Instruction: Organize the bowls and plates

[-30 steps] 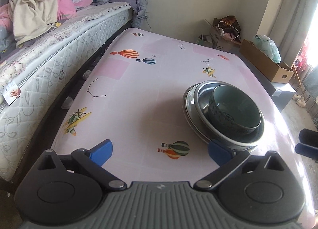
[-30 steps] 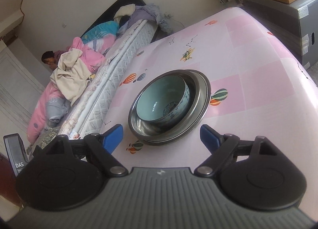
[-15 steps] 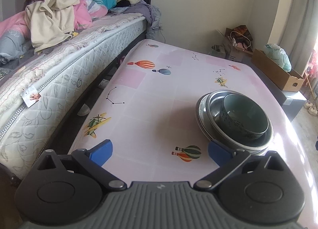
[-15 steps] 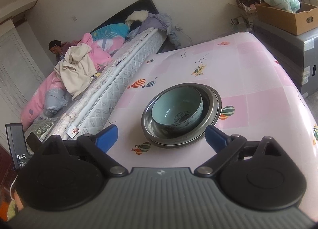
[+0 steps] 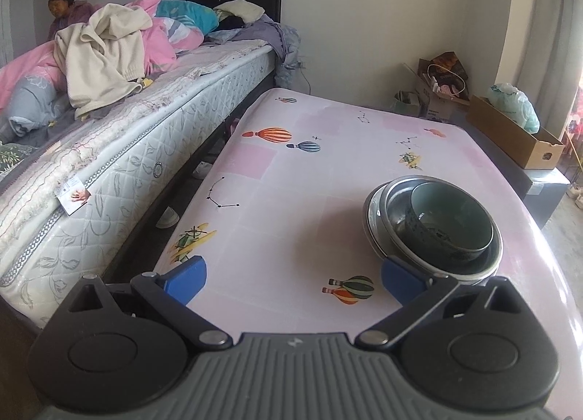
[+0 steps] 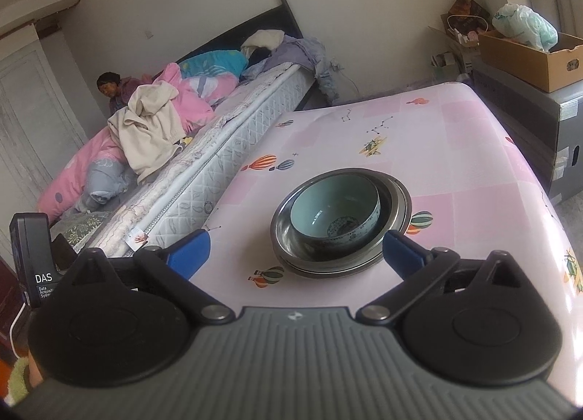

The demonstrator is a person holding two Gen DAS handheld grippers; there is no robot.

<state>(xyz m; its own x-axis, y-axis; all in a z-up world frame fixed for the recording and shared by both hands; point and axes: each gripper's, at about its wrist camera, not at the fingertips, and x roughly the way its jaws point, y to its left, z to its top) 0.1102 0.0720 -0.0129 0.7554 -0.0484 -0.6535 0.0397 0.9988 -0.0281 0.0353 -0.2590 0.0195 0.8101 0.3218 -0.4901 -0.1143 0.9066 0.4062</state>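
Observation:
A teal ceramic bowl sits inside a steel bowl, which rests on a steel plate. The stack stands on a pink table printed with balloons. My left gripper is open and empty, with the stack just beyond its right fingertip. My right gripper faces the stack from the near side. Its jaws are opening, and the stack lies ahead of the blue pads without touching them.
A bed with heaped blankets runs along the table's left side, and a person is on it. A cardboard box sits on a grey cabinet to the right. A black device is at the right wrist view's left edge.
Both grippers have risen and drawn back from the stack, so more of the room shows. The right wrist view has rolled level and its jaws have spread wider. The stack has not moved.

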